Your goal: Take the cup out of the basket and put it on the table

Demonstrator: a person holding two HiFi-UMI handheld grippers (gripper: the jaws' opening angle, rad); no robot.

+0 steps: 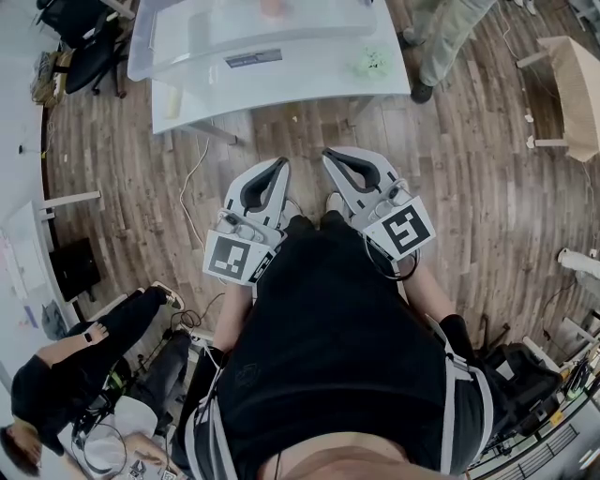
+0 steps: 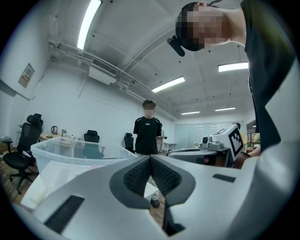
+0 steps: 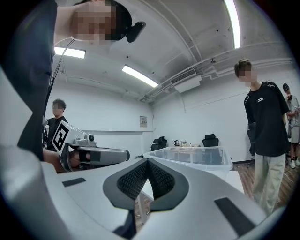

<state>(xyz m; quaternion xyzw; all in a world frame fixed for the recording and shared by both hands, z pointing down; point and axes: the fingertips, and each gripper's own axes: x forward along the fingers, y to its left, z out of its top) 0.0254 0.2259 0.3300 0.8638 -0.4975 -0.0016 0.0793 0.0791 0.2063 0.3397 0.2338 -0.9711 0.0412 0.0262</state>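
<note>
The basket (image 1: 142,52) stands on the left part of the counter (image 1: 309,80), and a small object (image 1: 373,63) lies on the counter to its right. The left gripper (image 1: 279,167) and right gripper (image 1: 330,157) hang side by side over the floor (image 1: 487,187), short of the counter's near edge. A standing person (image 1: 450,37) is past the counter's right end.

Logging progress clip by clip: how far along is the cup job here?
Done: nothing visible. In hand: nothing. The left gripper and right gripper are both shut and empty, held near the person's body, short of the table. Left: reach into the clear bin on it, grip the cup, and set it on the table. The cup itself can't be made out.
</note>
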